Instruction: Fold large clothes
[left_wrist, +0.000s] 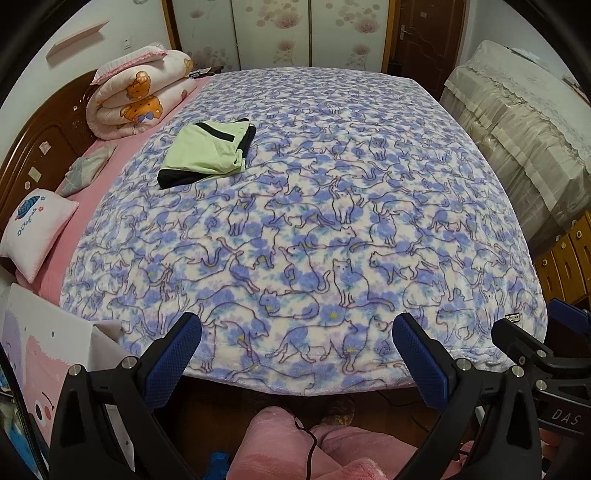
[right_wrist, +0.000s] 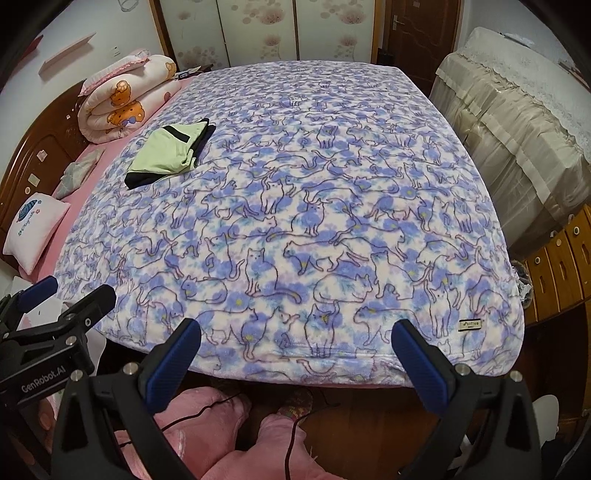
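- The left tool (left_wrist: 295, 345) stands wide open over the near edge of the bed (left_wrist: 92, 192), with nothing between its fingers.
- The right tool (right_wrist: 295, 343) is likewise wide open and empty, beside the left one.
- A folded green-and-black garment (left_wrist: 207, 151) lies on the cat-print blanket (left_wrist: 351, 221), toward the far left corner, near the rolled quilt (left_wrist: 136, 96).

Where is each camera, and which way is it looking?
Left wrist view: sits on the left gripper, looking down over the near edge of the cat blanket toward the folded green garment; the person's pink-clad legs show below, the right gripper at the right edge.
Right wrist view: sits on the right gripper, facing the same way; legs below, the left gripper at the left edge.
Shared: blanket, garment, rolled quilt, wardrobe doors. Both grippers are open and empty.
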